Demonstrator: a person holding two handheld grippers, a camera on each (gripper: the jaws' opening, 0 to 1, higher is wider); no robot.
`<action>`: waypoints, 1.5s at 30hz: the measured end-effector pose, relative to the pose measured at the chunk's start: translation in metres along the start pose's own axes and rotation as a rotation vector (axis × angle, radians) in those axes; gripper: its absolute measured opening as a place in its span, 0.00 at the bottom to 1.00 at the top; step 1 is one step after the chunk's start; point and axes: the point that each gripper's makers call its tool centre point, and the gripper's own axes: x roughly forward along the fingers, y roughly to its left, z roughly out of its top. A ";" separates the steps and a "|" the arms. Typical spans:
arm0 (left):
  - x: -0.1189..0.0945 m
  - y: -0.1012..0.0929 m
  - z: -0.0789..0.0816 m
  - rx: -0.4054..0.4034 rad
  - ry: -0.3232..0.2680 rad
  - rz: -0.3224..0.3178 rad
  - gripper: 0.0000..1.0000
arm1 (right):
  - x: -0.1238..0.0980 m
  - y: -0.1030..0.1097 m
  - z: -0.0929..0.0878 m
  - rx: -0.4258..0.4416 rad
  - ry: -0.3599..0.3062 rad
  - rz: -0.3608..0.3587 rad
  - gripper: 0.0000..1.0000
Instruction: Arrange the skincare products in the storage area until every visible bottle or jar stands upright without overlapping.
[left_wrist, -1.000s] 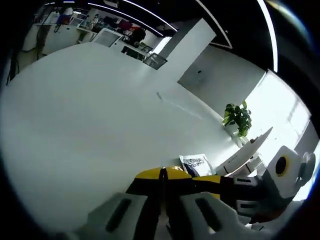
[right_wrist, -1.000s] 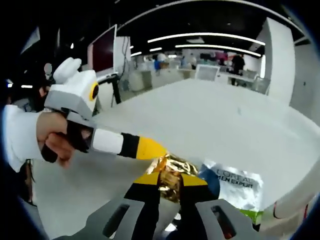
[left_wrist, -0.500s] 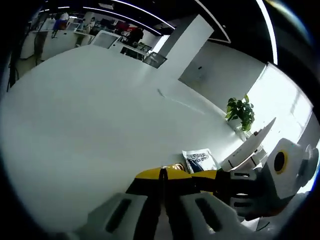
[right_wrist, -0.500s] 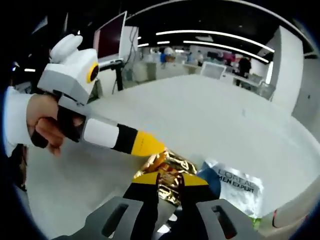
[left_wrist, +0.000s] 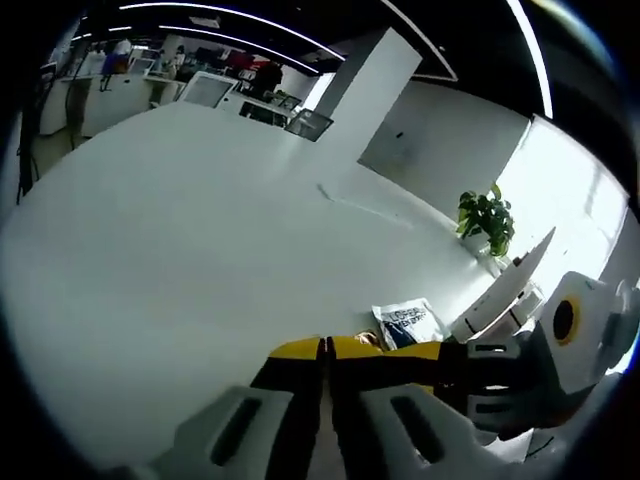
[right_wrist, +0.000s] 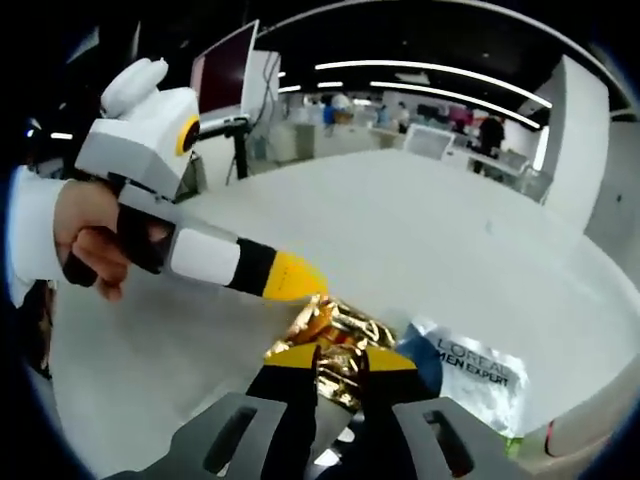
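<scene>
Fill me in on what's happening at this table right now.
A person is working with two handheld grippers over a large white table. The right gripper has its jaws closed on a crinkled gold foil packet, and the left gripper comes in from the side with its yellow tip against the same packet. A L'Oreal Men Expert sachet lies flat on the table just beside the packet. No bottle or jar is standing upright here; a potted plant sits farther along the table.
</scene>
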 end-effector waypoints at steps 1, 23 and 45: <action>-0.002 0.000 0.002 0.002 -0.004 0.000 0.00 | 0.000 0.000 0.000 0.000 0.001 0.000 0.16; -0.073 -0.049 -0.033 0.521 0.122 -0.102 0.59 | -0.002 0.002 0.000 0.015 -0.002 -0.007 0.15; -0.124 -0.080 -0.041 0.631 0.104 -0.179 0.79 | -0.034 -0.005 0.022 -0.029 -0.084 -0.020 0.37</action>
